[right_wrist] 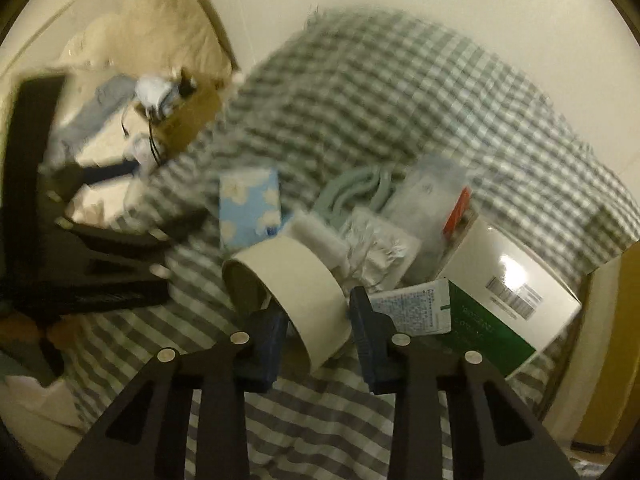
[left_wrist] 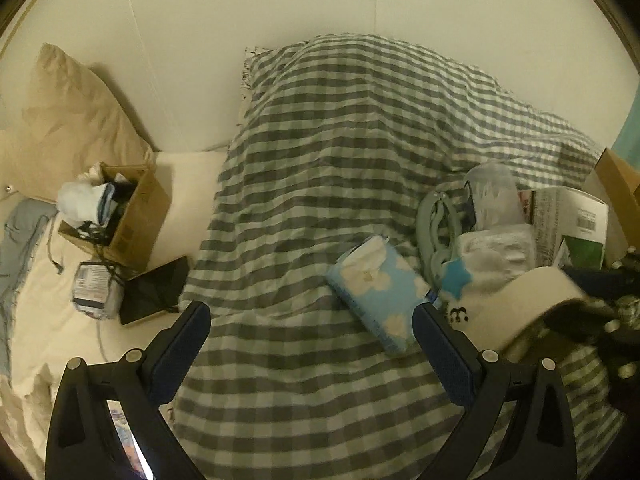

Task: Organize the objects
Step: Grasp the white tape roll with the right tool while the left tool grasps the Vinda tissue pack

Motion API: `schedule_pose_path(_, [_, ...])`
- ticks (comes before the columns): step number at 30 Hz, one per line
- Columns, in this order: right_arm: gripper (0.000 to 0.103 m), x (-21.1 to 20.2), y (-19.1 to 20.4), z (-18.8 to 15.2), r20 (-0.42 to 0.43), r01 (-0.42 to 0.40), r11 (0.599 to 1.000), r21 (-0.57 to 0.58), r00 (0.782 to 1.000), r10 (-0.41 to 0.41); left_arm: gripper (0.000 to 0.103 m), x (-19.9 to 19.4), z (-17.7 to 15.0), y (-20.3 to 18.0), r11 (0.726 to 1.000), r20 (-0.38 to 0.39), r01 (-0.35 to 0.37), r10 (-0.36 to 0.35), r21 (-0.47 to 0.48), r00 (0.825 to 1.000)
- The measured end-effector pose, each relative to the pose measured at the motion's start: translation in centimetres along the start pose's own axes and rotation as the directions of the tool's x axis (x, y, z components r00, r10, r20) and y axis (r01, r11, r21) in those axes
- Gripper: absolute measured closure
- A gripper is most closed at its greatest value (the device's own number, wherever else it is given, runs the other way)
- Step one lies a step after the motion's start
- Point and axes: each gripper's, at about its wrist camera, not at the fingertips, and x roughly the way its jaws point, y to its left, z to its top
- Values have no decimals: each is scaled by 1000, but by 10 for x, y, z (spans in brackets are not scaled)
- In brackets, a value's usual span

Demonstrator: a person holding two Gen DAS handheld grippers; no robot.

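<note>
Right claw point(right_wrist: 318, 320) pinches a cream tape roll point(right_wrist: 296, 292) over the checked duvet point(left_wrist: 320, 160); left claw point(left_wrist: 312, 336) hangs spread, empty, beside the tissue pack point(left_wrist: 376, 292).

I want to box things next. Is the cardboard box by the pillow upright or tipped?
Tipped. The cardboard box leans on its side, its open mouth facing sideways, clothes and cables spilling out onto the sheet.

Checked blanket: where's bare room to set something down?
The checked blanket is bare between the cardboard box and the cloud-print tissue pack, and in front of the open left gripper. Crowded right of the pack: white roll, booklets, bags.
</note>
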Motion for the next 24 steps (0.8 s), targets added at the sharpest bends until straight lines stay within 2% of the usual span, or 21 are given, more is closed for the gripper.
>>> schedule_pose_path(2, [79, -14, -1, 7, 29, 1, 1000, -8, 1000, -1, 0, 5, 3, -2, 1000, -1, 15, -15, -10, 1000])
schedule_pose_path(5, [79, -35, -9, 16, 89, 44, 999, -10, 995, -43, 0, 12, 9, -5, 999, -4, 35, -36, -33, 999])
schedule_pose_path(8, [82, -51, -25, 22, 124, 68, 997, 21, 990, -70, 1, 25, 11, -13, 1000, -21, 28, -28, -4, 999])
schedule_pose_path(9, [82, -55, -29, 23, 129, 79, 996, 28, 988, -82, 4, 29, 10, -15, 1000, -31, 27, -27, 3, 999])
schedule_pose_path(11, [82, -63, -39, 25, 146, 102, 994, 39, 984, -107, 13, 39, 9, -20, 999, -63, 39, -38, 15, 997])
schedule_pose_path(13, [82, -72, -45, 25, 168, 121, 992, 41, 978, -126, 28, 48, 9, -26, 997, -95, 67, -64, 30, 993])
schedule_pose_path(14, [82, -75, -47, 25, 177, 133, 990, 39, 975, -138, 31, 50, 9, -28, 996, -94, 78, -74, 36, 993])
schedule_pose_path(17, [84, -79, -50, 25, 181, 145, 989, 38, 972, -150, 48, 46, 10, -31, 995, -90, 90, -85, 46, 992])
schedule_pose_path(19, [86, -82, -51, 23, 176, 148, 988, 35, 973, -152, 65, 41, 13, -27, 994, -100, 110, -107, 20, 989])
schedule_pose_path(22, [88, -87, -53, 19, 179, 158, 987, 24, 971, -159, 75, 32, 18, -22, 993, -115, 115, -116, -12, 987])
schedule_pose_path(24, [89, -92, -55, 15, 182, 166, 986, 21, 969, -167, 76, 23, 21, -26, 995, -114, 93, -91, 19, 989])
